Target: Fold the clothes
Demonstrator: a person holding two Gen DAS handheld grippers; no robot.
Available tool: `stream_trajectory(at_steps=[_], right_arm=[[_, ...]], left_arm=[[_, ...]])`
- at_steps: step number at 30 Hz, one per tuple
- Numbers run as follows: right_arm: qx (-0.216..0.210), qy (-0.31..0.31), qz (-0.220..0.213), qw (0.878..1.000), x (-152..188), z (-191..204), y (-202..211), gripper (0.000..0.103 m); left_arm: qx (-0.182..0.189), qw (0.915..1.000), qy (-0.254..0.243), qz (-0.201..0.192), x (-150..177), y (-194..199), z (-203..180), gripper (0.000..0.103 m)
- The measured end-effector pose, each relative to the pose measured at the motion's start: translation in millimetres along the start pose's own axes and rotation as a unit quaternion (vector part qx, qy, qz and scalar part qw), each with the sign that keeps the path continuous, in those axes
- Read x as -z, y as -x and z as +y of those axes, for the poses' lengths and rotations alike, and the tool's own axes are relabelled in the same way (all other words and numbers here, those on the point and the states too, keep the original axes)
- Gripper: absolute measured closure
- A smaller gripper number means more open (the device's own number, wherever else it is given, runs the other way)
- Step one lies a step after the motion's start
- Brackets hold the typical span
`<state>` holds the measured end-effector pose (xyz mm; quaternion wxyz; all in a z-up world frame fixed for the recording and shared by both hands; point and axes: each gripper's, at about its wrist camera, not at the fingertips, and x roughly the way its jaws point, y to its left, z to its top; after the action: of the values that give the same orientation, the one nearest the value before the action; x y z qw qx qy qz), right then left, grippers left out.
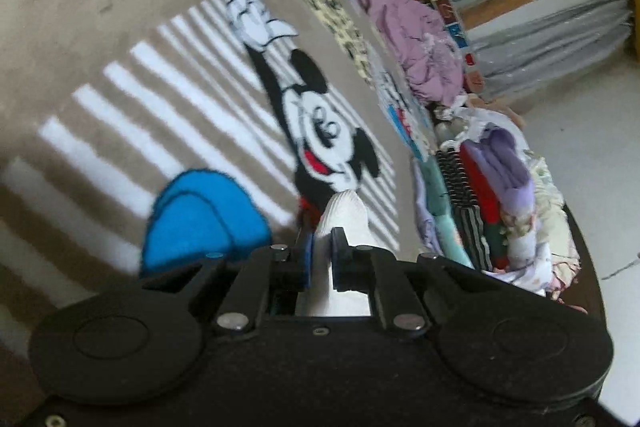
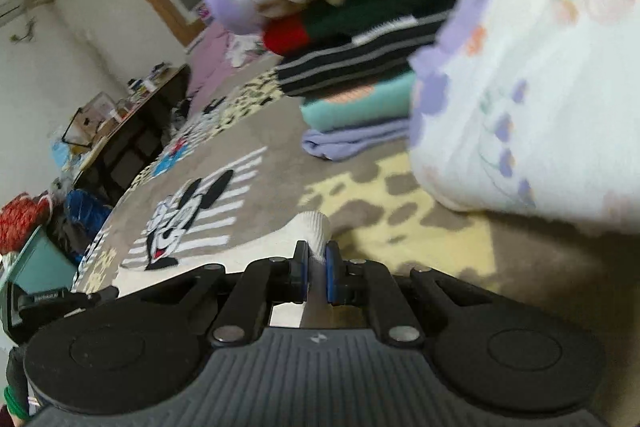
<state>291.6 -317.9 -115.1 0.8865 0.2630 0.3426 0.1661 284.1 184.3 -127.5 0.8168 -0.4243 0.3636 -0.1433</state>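
My left gripper (image 1: 322, 259) is shut on a white ribbed cloth (image 1: 344, 215), whose edge sticks up between the blue pads above a Mickey Mouse blanket (image 1: 316, 123). My right gripper (image 2: 317, 273) is shut on the same kind of white ribbed cloth (image 2: 314, 227), held low over the blanket's yellow spotted patch (image 2: 384, 211). A stack of folded clothes (image 1: 500, 195) lies at the right in the left wrist view. In the right wrist view the stack (image 2: 360, 67) fills the upper middle.
A white floral garment (image 2: 528, 107) bulges close at the right. A pink quilt (image 1: 404, 31) lies along the blanket's far edge. A low table with clutter (image 2: 132, 111) and a teal box (image 2: 36, 267) stand at the left. White floor (image 1: 592, 131) lies at the right.
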Motion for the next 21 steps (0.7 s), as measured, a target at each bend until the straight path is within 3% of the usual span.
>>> stream_trajectory(at_steps=[5,12,15,18,21], right_arm=[[0.016,0.006,0.006,1.0,5,-3,-6,0.093],[0.038,0.015,0.008,0.999,11,-7,-13,0.096],[0.051,0.038,0.014,0.998,8,5,-10,0.09],[0.081,0.074,-0.003,0.994,6,19,-2,0.071],[0.121,0.129,-0.01,0.984,2,37,5,0.068]], left_arm=[[-0.017,0.9998,0.003,0.003,3,-2,5,0.095],[-0.007,0.9991,0.041,0.006,0,0,18,0.092],[-0.013,0.9994,0.031,0.002,1,1,14,0.09],[-0.009,0.9996,0.028,-0.003,0,6,10,0.089],[-0.014,0.9996,0.018,-0.015,-2,14,4,0.083]])
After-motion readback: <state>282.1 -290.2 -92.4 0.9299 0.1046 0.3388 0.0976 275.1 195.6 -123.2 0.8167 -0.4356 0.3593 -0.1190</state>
